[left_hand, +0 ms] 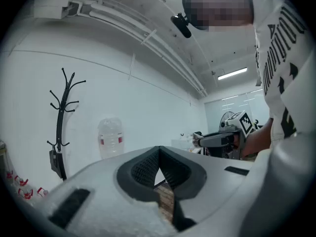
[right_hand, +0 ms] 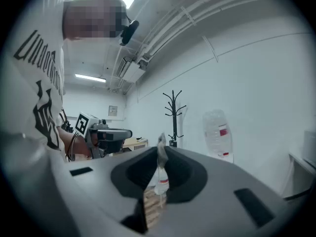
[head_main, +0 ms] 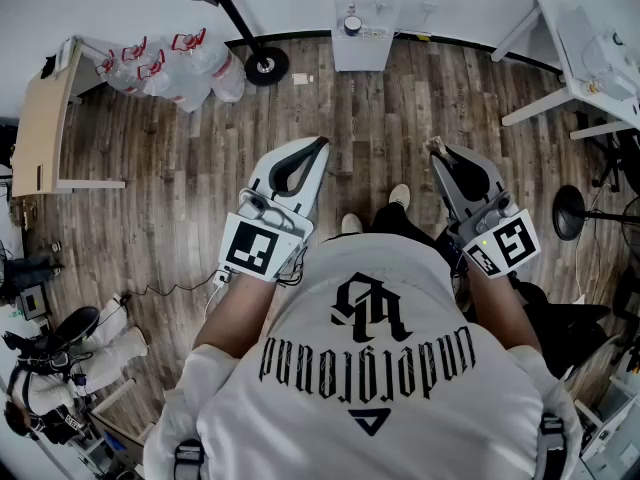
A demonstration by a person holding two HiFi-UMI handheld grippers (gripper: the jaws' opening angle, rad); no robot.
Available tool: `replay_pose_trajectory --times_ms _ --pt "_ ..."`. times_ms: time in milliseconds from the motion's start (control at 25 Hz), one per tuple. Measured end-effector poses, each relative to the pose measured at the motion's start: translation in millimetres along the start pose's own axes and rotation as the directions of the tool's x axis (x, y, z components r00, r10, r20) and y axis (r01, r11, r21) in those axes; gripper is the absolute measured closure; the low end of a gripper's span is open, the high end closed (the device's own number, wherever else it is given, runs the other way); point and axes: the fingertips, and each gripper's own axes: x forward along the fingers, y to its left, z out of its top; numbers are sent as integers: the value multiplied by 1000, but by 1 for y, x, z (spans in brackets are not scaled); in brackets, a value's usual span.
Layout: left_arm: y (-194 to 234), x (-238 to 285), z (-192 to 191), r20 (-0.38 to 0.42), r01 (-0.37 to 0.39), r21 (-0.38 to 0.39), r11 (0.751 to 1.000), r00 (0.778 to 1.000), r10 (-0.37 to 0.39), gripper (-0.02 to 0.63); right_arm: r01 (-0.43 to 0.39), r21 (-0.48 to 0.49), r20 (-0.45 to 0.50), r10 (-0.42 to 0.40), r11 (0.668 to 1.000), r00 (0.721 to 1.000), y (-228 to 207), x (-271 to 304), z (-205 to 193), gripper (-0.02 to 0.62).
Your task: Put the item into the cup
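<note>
Right gripper (right_hand: 160, 158): jaws nipped on small pale item (right_hand: 161, 152), kind unclear; held at tips, likely for clean drop.
Left gripper (left_hand: 159, 151): jaws pressed together, nothing between; spare hand, idle.
Both held over wood floor (head_main: 180, 188), short of white cabinet (head_main: 360, 28), one either side of it.
Cup: in no view; item in carry, not yet delivered.

Ahead of my left gripper (head_main: 321, 145) and my right gripper (head_main: 442, 153) the wood floor (head_main: 200, 168) lies open, hemmed by water bottles (head_main: 175, 63) and a wooden tabletop (head_main: 45, 118) left, a white cabinet (head_main: 365, 28) straight ahead, and white desk legs (head_main: 545, 103) right.
</note>
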Motion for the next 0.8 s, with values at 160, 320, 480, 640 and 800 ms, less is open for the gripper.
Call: replay_pose_trajectory --times_ms 160,320,480,640,800 --pt "2 -6 2 3 -3 2 1000 1000 3 600 1 1 -2 -1 1000 1000 5 1 2 548" --pt "2 -8 3 4 -5 -16 1000 1000 5 600 8 -3 -3 -8 1000 1000 7 1 2 548" --pt "-1 -8 3 -3 -6 -17 1000 1000 6 600 8 2 -6 -8 1000 1000 7 -1 2 548" --pt "-2 -4 2 -19 -10 -32 999 1000 10 600 2 -9 -12 -2 1000 1000 3 -1 1 548" --pt "1 2 1 7 -17 -10 1000 1000 17 600 -11 -10 -10 11 1000 1000 -3 1 1 546"
